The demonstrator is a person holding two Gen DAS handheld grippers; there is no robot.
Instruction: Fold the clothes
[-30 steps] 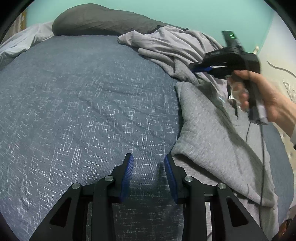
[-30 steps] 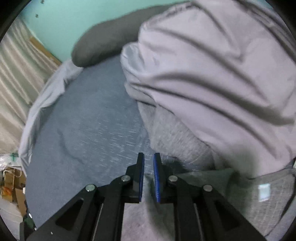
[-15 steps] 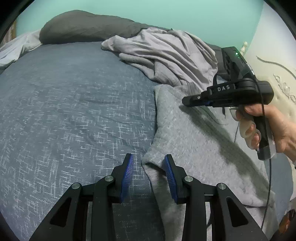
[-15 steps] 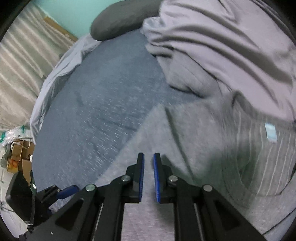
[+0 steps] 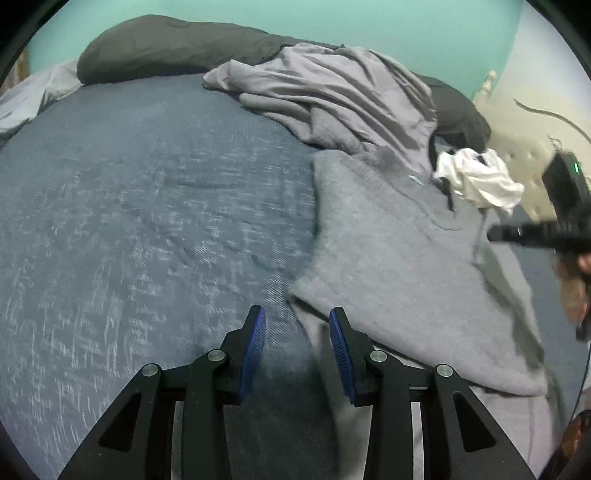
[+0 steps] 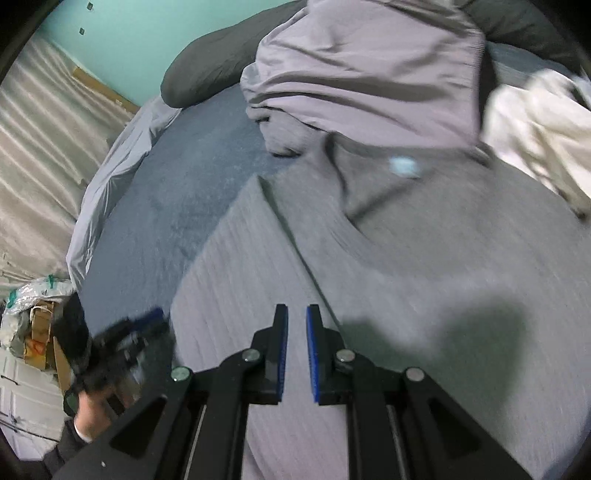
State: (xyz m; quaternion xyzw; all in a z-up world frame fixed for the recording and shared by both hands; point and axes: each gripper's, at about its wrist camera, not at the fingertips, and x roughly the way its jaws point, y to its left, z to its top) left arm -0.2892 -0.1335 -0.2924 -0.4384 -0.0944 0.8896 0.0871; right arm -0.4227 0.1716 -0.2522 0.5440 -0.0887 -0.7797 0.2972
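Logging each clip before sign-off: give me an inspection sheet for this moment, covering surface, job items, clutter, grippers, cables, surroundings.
Surface: bed with blue-grey cover, largely bare on the left.
Job's things: grey sweater spread flat; lilac garment crumpled beyond it; white garment bunched at the right.
Clutter: dark pillow at the head of the bed.
Grippers: left gripper open, fingers astride the sweater's edge; right gripper nearly shut above the sweater, gripping nothing.
Cables: thin cable below the right gripper.
Surroundings: teal wall; boxes and bags beside the bed.
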